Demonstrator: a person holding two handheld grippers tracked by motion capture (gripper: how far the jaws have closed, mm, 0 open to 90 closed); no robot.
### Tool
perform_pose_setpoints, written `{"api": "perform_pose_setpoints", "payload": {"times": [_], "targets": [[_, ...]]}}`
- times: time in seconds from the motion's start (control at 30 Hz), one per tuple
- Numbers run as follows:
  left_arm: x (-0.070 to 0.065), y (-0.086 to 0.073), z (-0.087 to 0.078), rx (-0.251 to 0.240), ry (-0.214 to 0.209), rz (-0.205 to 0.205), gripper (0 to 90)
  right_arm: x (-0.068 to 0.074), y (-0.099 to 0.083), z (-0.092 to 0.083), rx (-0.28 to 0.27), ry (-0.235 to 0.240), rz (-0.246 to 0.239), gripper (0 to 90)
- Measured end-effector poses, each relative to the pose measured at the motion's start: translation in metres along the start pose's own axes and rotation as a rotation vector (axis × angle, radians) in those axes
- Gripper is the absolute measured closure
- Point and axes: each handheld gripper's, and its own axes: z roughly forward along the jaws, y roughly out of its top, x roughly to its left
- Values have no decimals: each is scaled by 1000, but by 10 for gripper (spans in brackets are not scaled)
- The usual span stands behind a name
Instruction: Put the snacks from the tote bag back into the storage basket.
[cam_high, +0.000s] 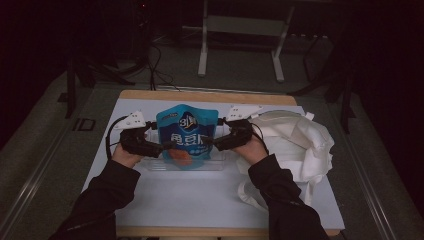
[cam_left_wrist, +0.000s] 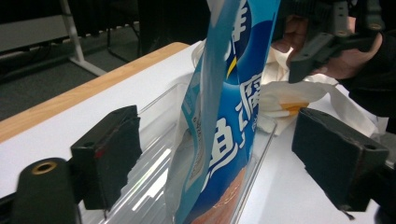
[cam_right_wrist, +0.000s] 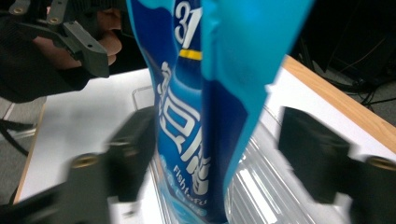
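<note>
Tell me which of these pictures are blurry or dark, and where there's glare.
High view: dim overall, the room behind nearly black, though the blue pouch stays readable. Left gripper view: fairly sharp, with bright glare streaks on the clear tray. Right gripper view: the near fingers smear with motion blur, the pouch edge is soft, and glare shows on the tray ribs.

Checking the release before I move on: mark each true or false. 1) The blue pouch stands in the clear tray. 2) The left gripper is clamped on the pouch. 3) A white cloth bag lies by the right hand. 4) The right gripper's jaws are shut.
1) True: the blue pouch stands upright in the clear tray.
2) False: the left gripper is open, pads off the pouch.
3) True: the white cloth bag lies there.
4) False: the right gripper is open.
</note>
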Motion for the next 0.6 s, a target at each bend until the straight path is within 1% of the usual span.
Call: {"api": "perform_pose_setpoints", "payload": {"times": [0.03,0.07,0.1,0.13,0.17,0.2,0.27,0.3,0.33,0.37,0.4,0.43,0.47,0.53,0.6], "targets": [[0,-1,-1,-11,-1,-12,100,-1,0,-1,-14,-17,3,139],[0,-1,-1,-11,-1,-12,66,-1,-1,-3,-25,-23,9,133],[-2,-2,-1,-1,40,-11,30,-1,-1,-4,-29,-20,4,124],[-2,-2,-1,-1,40,-11,19,-1,-1,-4,-29,-20,4,124],[-4,-3,-2,-5,52,-19,19,-1,-2,-6,-36,-25,6,125],[-5,-4,-2,-2,61,-20,19,-3,-3,-10,-43,-49,17,139],[-8,-6,-1,3,67,-18,18,-3,-4,-11,-43,-56,12,139],[-11,-9,-1,15,79,-17,18,-3,-6,-15,-32,-64,13,140],[-11,-9,-1,15,79,-17,18,-3,-6,-15,-32,-64,13,140],[-14,-11,-1,20,90,-17,18,-2,-7,-16,-29,-67,12,140],[-15,-12,-2,22,90,-19,18,-1,-9,-21,-24,-70,11,140],[-17,-13,-3,18,86,-28,18,-1,-9,-21,-24,-70,11,140],[-19,-15,-3,16,95,-34,19,-1,-10,-23,-25,-72,14,140],[-21,-17,-5,15,90,-47,18,1,-12,-26,-24,-57,19,140],[-25,-20,-7,15,93,-50,18,4,-13,-29,-15,-59,11,140]]}}
